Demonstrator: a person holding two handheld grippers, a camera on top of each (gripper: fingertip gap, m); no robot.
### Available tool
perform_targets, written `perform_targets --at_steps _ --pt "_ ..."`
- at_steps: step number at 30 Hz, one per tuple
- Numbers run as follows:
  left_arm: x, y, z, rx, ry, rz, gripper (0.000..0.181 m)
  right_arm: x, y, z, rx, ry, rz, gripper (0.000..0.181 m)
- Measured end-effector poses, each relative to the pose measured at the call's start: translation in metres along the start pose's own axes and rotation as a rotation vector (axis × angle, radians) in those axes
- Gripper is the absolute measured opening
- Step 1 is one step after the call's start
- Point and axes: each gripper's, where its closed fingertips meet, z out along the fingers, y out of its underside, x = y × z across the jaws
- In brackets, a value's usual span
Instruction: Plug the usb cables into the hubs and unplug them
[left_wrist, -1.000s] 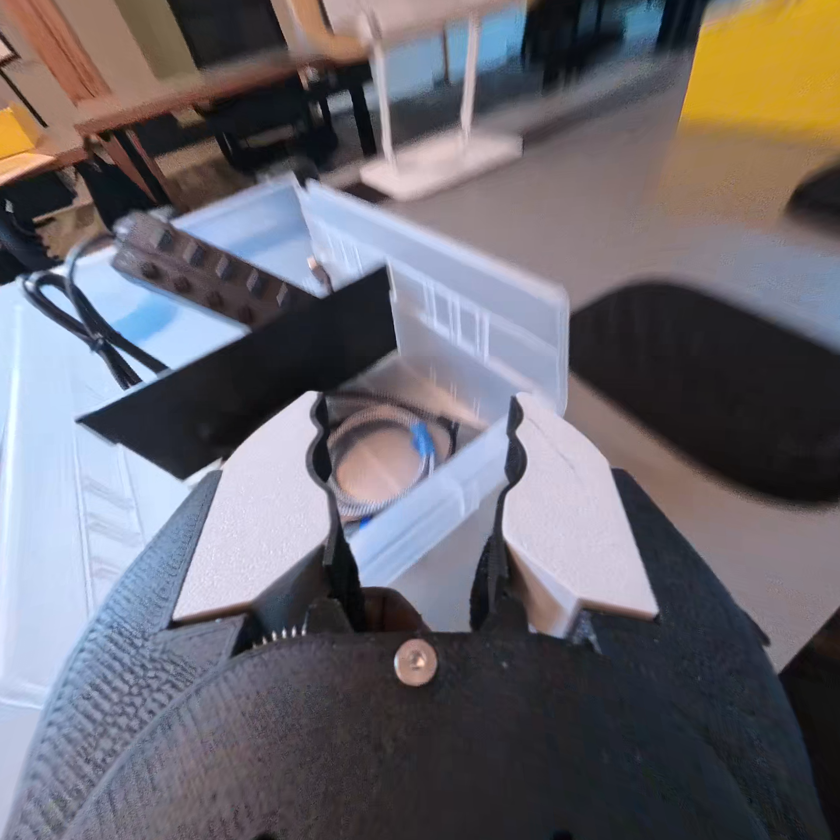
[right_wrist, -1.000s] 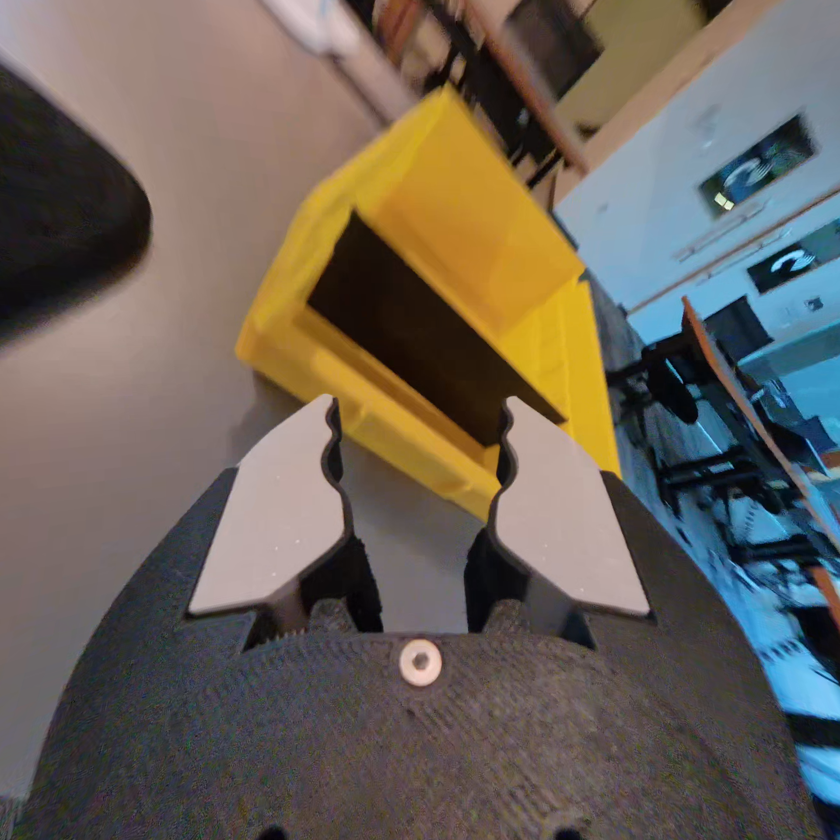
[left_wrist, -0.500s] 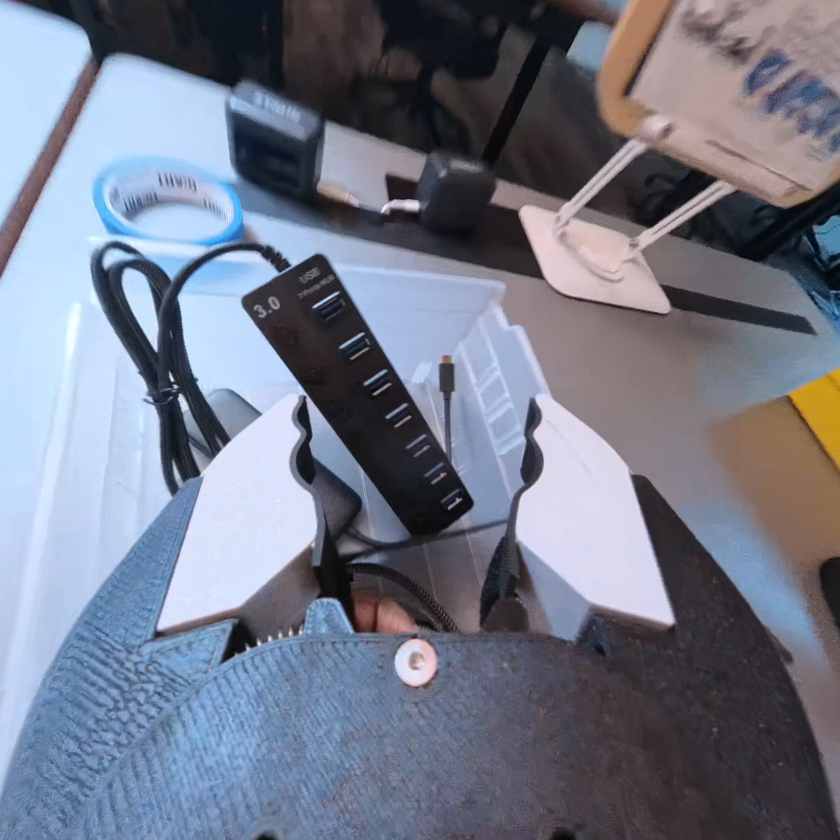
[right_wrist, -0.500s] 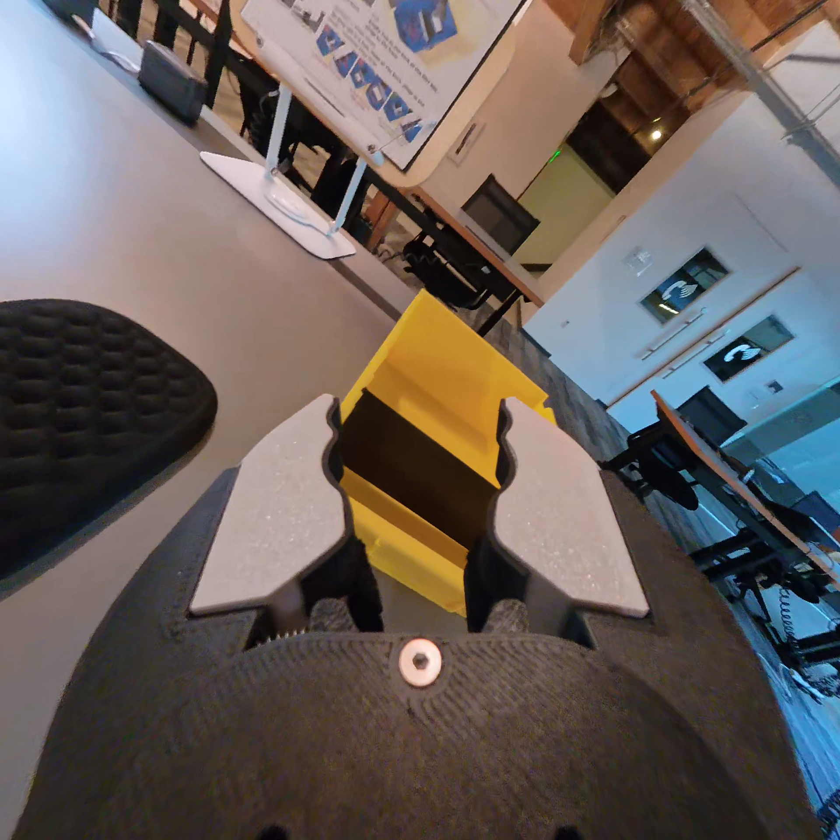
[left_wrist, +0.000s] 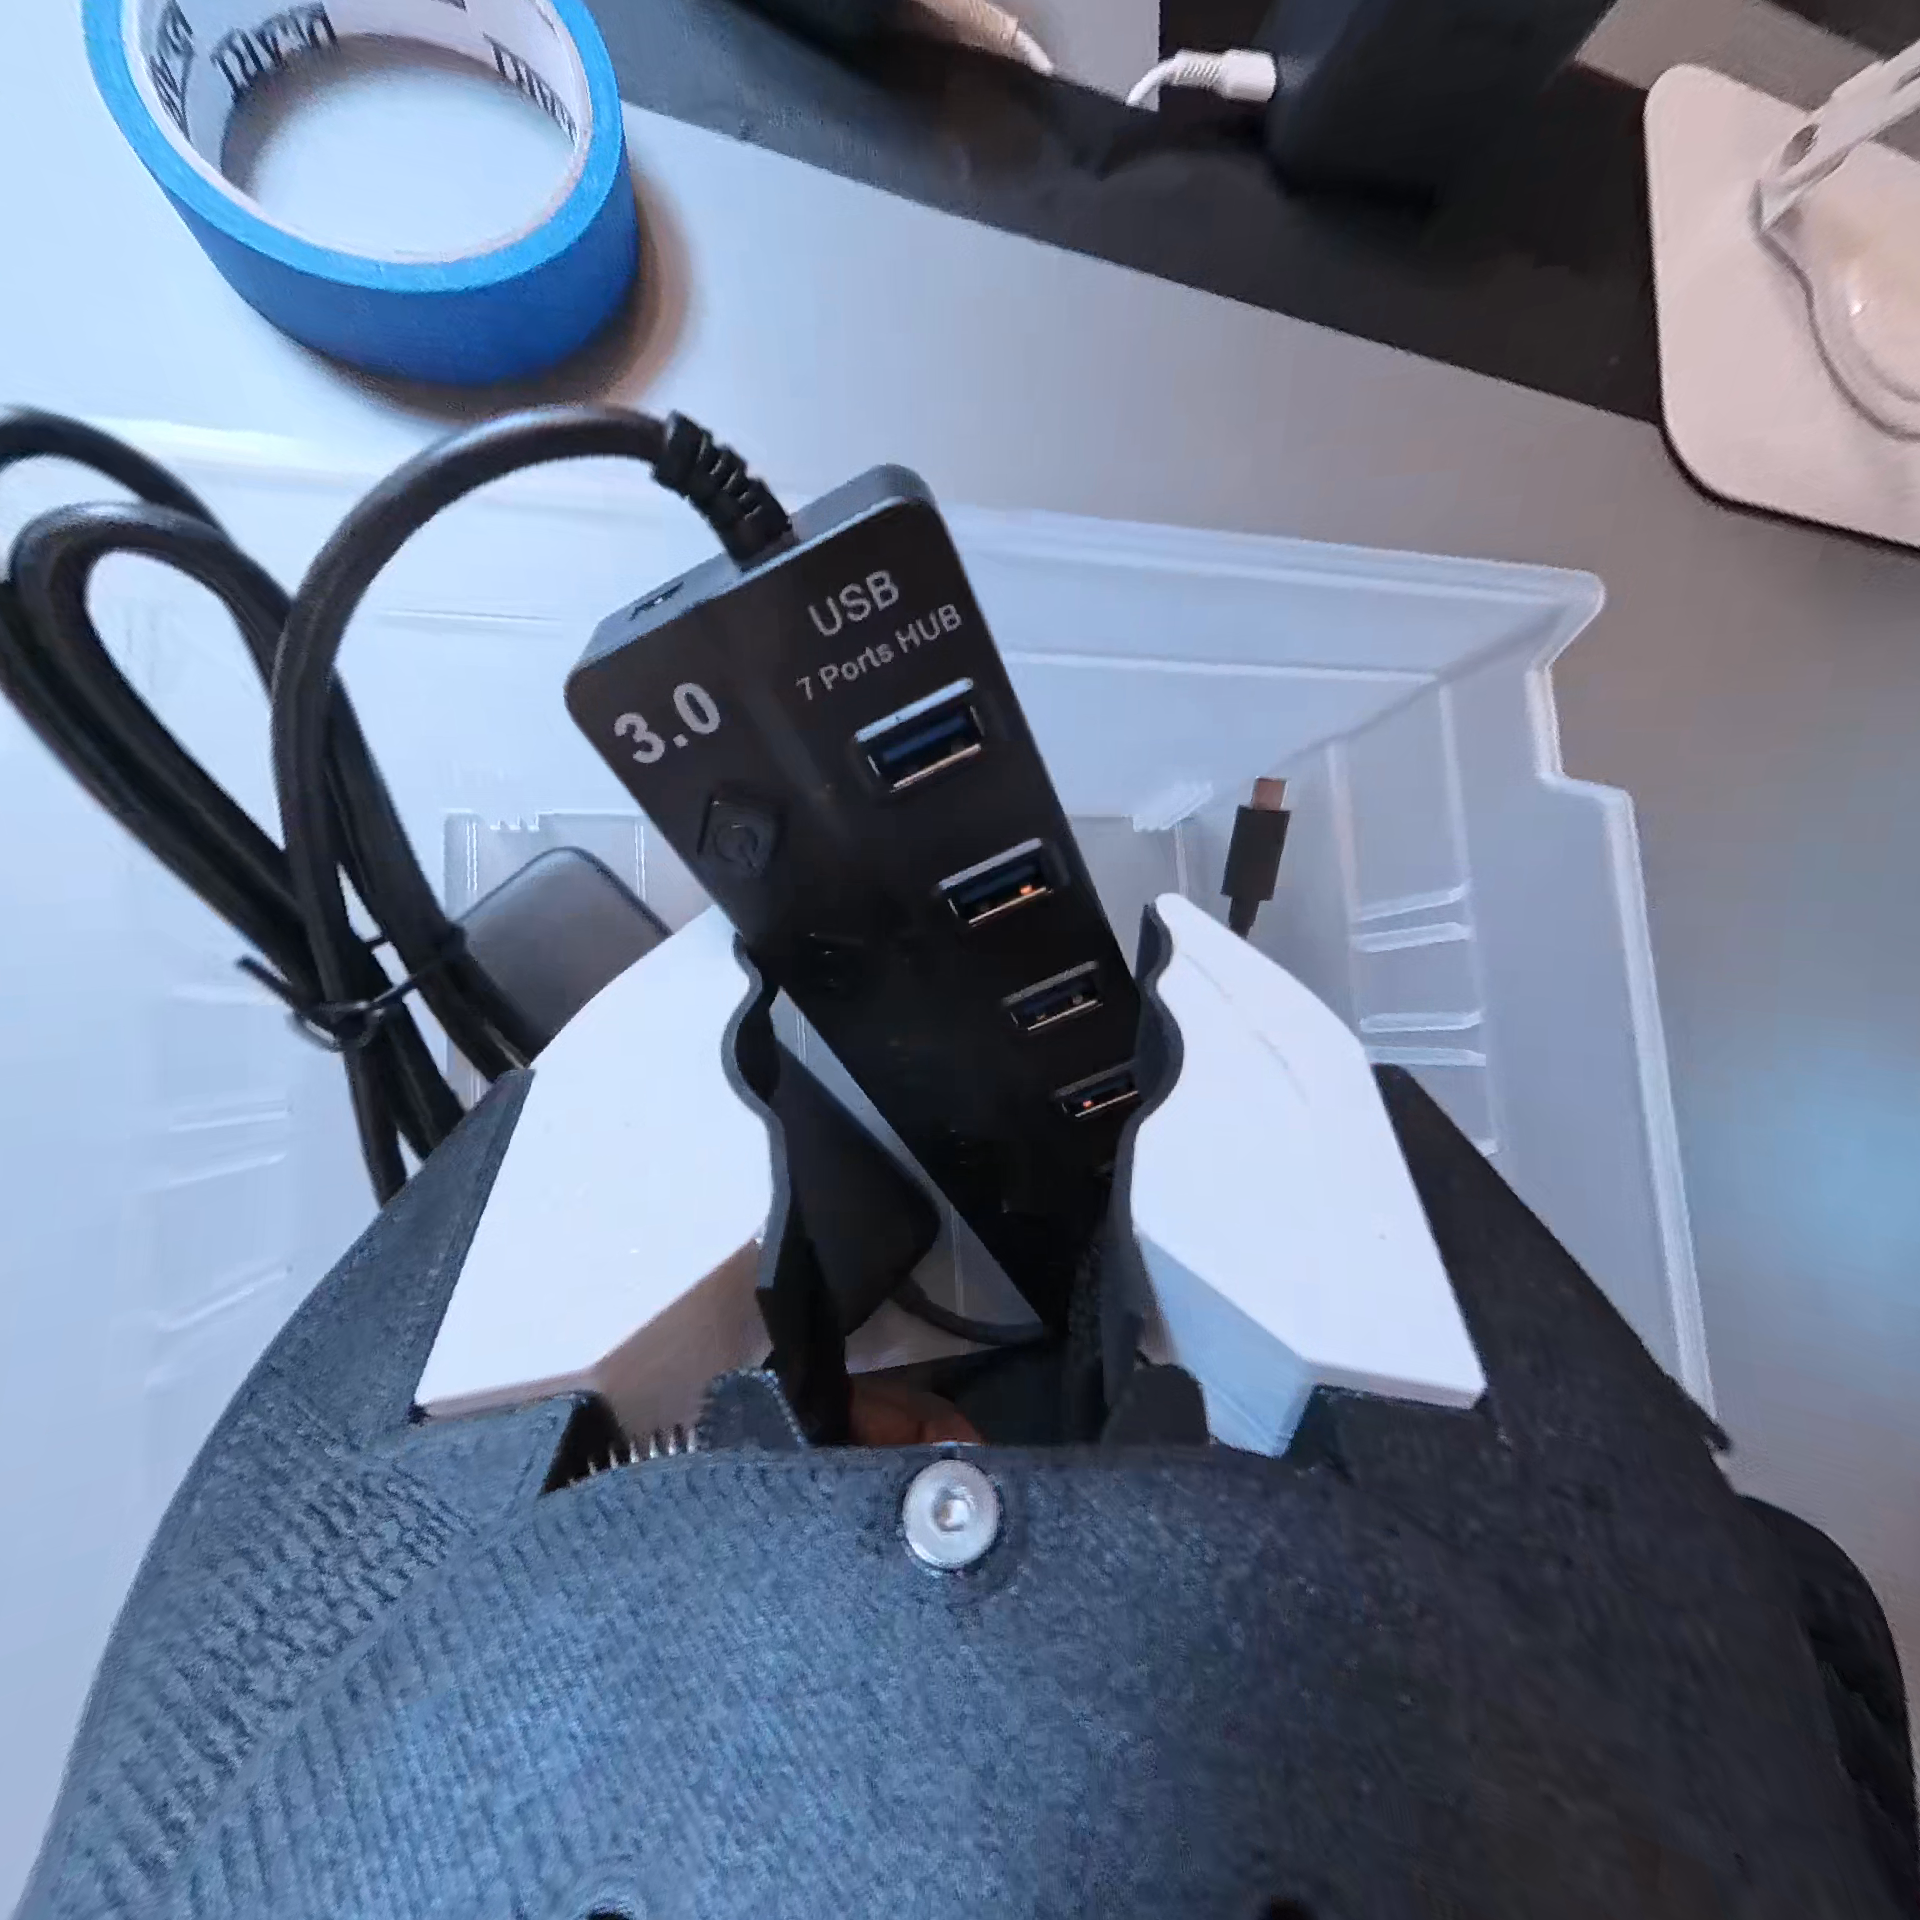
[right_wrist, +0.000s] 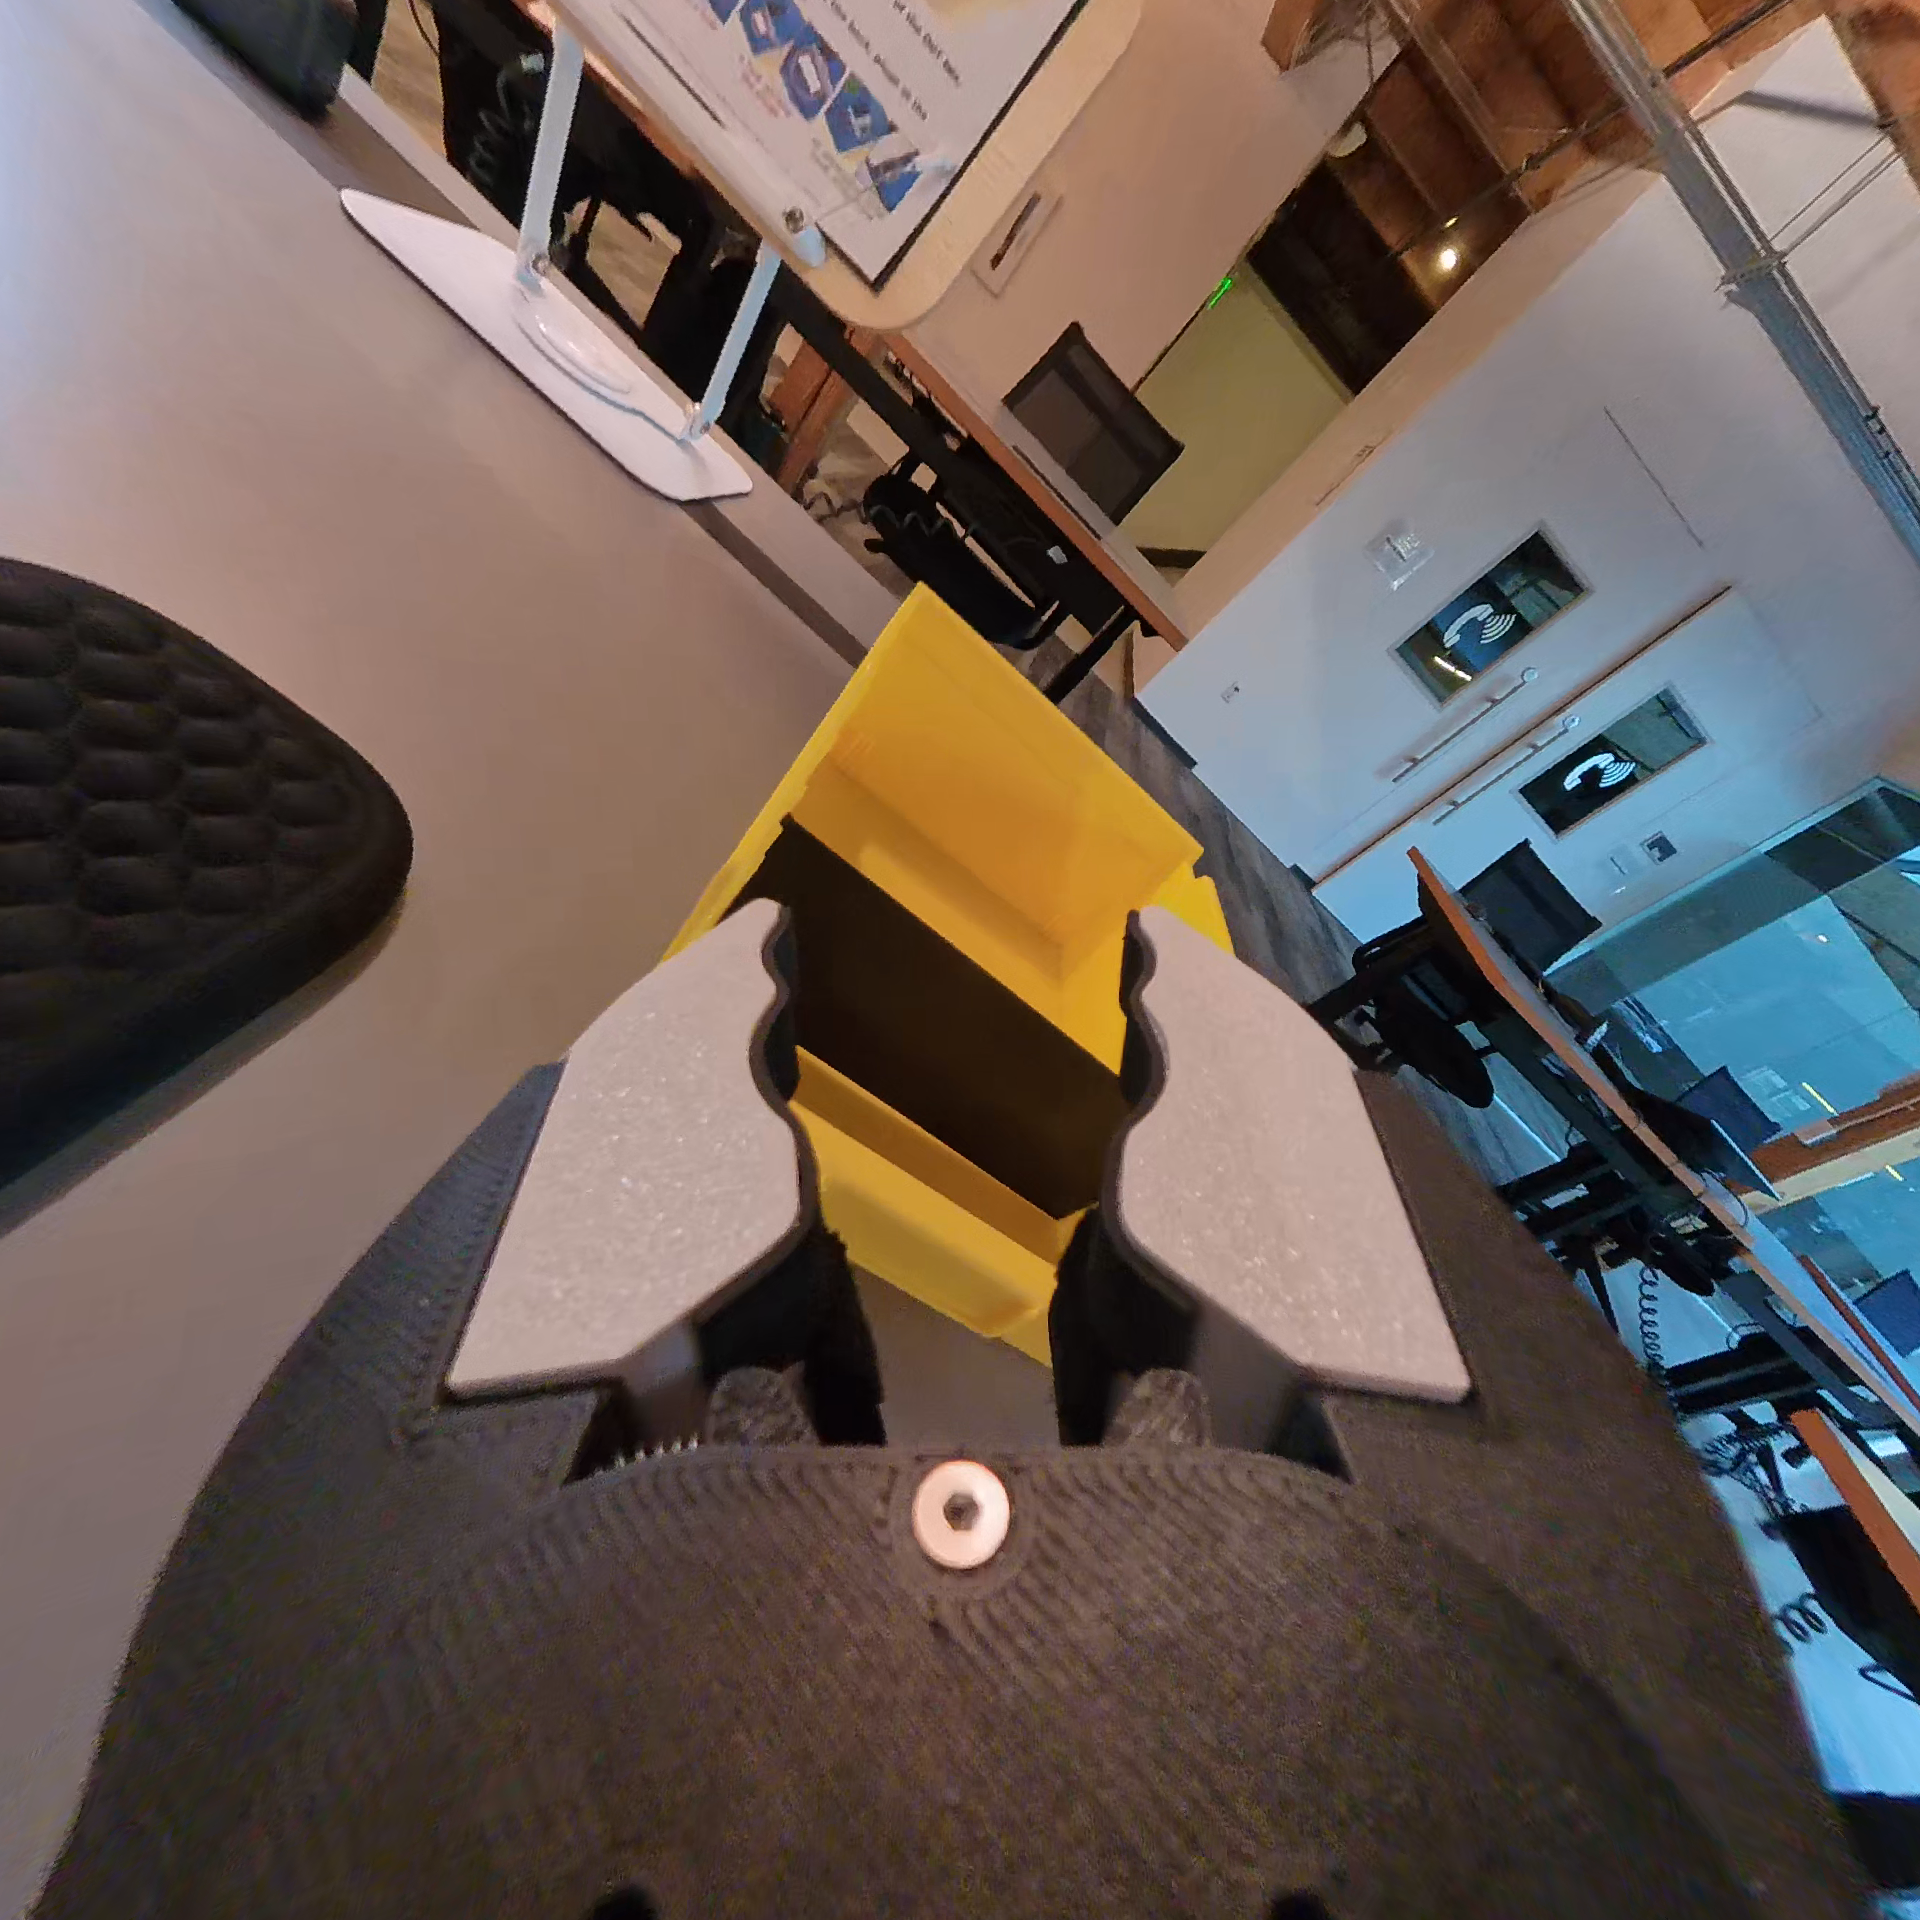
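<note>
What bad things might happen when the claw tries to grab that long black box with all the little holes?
1. The long black plastic USB hub leans tilted in the clear plastic bin, so the open left claw might knock it sideways rather than grip it.
2. The hub's thick black cable hangs bundled over the bin's edge; lifting the hub may drag it.
3. The thin black plug standing close by could get bumped.

The hub (left_wrist: 831, 748) is smooth black plastic with a slight sheen, and its cable (left_wrist: 343, 644) looks rubbery. The bin (left_wrist: 1507, 727) under it is clear, ribbed plastic. The tape roll (left_wrist: 436, 281) is matt blue paper. The yellow bin (right_wrist: 966, 790) is smooth plastic; the desk (right_wrist: 364, 582) is matt grey.
</note>
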Motion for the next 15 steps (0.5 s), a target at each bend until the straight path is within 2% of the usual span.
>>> perform_targets --at_steps 3,6,8,12,15 --pt "0.012 -0.005 -0.011 0.104 0.042 0.035 0.065 0.001 0.006 0.0 -0.04 0.005 -0.023 0.06" --pt "0.032 -0.018 -0.039 0.259 0.122 0.075 0.062 0.005 0.006 -0.001 -0.045 0.022 -0.029 0.059" --pt "0.043 -0.032 -0.067 0.381 0.147 0.113 0.061 0.005 0.003 -0.002 -0.03 0.026 -0.028 0.058" --pt "0.07 -0.064 -0.144 0.666 0.166 0.222 0.061 0.002 -0.002 0.001 -0.02 0.019 -0.037 0.057" --pt "0.103 -0.07 -0.195 0.821 0.174 0.366 0.061 -0.004 -0.008 0.004 -0.007 -0.002 -0.04 0.057"
